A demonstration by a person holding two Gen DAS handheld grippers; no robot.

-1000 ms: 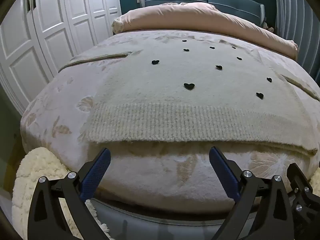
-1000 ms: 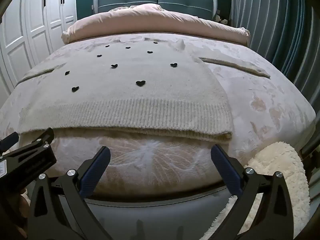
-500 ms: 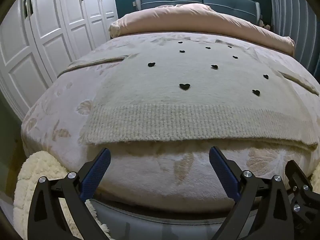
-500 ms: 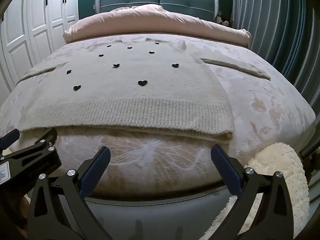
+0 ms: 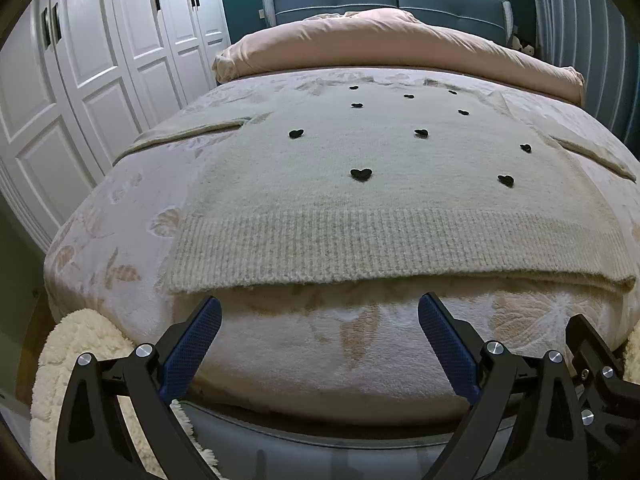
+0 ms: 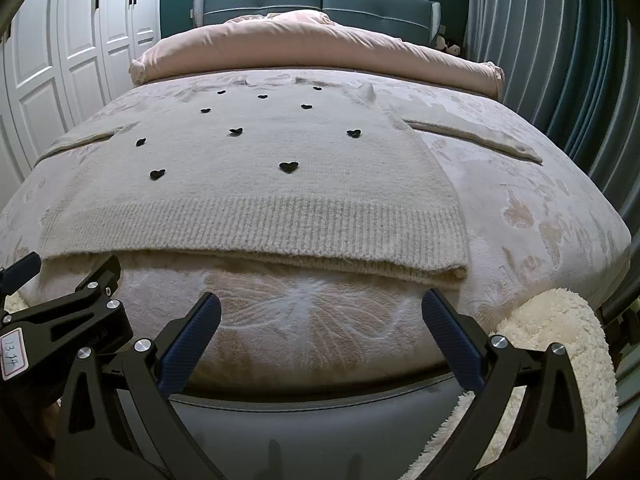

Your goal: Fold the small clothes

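We face a bed (image 5: 120, 216) with a cream sweater (image 5: 400, 200) spread flat across it.

Its patterned plush cover carries the fuzzy knit, ribbed hem at the foot edge, small black hearts (image 5: 361, 174) scattered over it. Only our left view shows the white wardrobe doors (image 5: 80, 80) broadly; our right view shows the pleated curtain (image 6: 560, 60) and shaggy rug (image 6: 560, 340). Both left tongs (image 5: 320, 312) and right tongs (image 6: 321, 310) stand spread wide, empty, just short of the hem.

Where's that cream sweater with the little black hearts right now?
The sweater lies flat on the bed, its ribbed hem at the near edge, just beyond both open grippers.
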